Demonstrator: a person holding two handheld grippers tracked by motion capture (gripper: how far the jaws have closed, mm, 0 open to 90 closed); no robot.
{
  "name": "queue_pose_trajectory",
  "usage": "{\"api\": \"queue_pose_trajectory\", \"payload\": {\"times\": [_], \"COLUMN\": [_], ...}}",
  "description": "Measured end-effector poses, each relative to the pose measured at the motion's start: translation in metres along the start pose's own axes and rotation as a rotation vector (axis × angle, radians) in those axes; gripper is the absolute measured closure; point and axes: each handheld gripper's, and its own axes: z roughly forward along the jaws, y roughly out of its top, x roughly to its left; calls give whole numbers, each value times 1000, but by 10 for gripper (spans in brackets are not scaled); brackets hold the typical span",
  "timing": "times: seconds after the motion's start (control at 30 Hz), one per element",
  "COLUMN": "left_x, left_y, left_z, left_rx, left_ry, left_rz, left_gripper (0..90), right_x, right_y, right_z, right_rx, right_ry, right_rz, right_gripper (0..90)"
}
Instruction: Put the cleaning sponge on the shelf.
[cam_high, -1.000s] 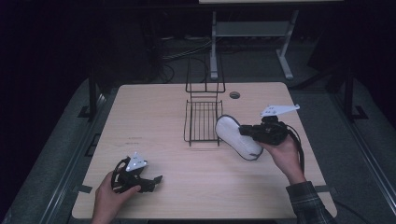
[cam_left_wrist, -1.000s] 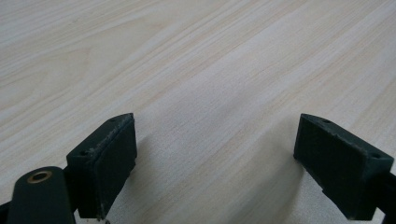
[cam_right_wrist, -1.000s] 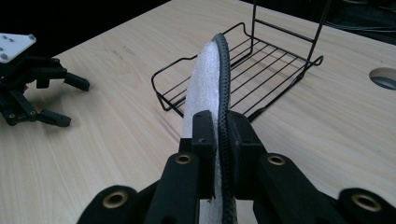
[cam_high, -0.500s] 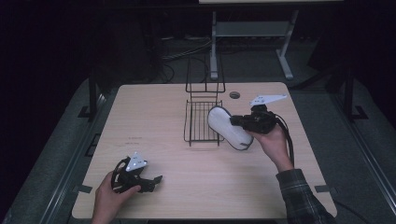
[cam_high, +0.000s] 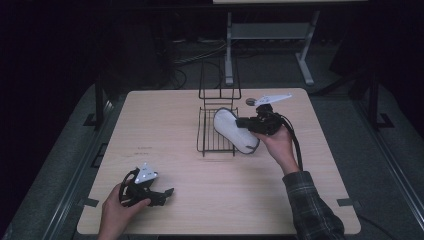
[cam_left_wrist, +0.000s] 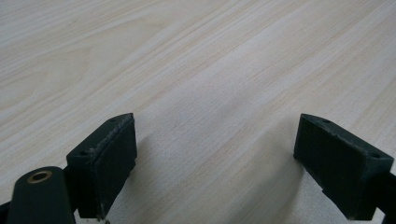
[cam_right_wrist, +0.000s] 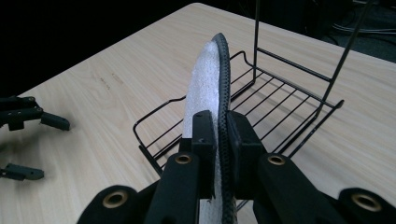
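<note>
A white fuzzy slipper (cam_high: 231, 131) with a dark sole is pinched at one end by my right gripper (cam_high: 243, 123), which is shut on it. The slipper hangs tilted over the right side of a black wire rack (cam_high: 212, 140) in the middle of the table. In the right gripper view the slipper (cam_right_wrist: 205, 84) stands edge-on between the pads (cam_right_wrist: 203, 135), just above the rack's tray (cam_right_wrist: 280, 88). My left gripper (cam_high: 162, 196) rests on the wood at the front left, jaws wide open with nothing between them (cam_left_wrist: 215, 158).
The rack has a tall upright wire back (cam_high: 219, 80) on its far side. A small dark disc (cam_high: 250, 101) lies on the table behind the right hand. A metal stand (cam_high: 270, 35) rises beyond the table's far edge. The left gripper (cam_right_wrist: 39, 147) appears far off in the right gripper view.
The right hand has carried the slipper leftward and farther away, from beside the rack to over its right side. The left gripper has stayed in place.
</note>
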Motion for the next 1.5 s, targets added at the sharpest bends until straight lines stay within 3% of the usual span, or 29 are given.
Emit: {"api": "queue_pose_trajectory", "payload": {"times": [0.53, 1.03, 1.5], "left_x": [0, 0, 0], "left_y": [0, 0, 0], "left_z": [0, 0, 0], "left_rx": [-1, 2, 1], "left_ry": [-1, 0, 0], "left_rz": [0, 2, 1], "left_gripper": [123, 123, 123], "right_x": [-4, -14, -27], "right_y": [17, 16, 20], "right_z": [41, 68, 86], "right_rx": [33, 49, 73], "right_ry": [12, 13, -51], "right_rz": [14, 57, 54], "right_gripper": [827, 822, 755]}}
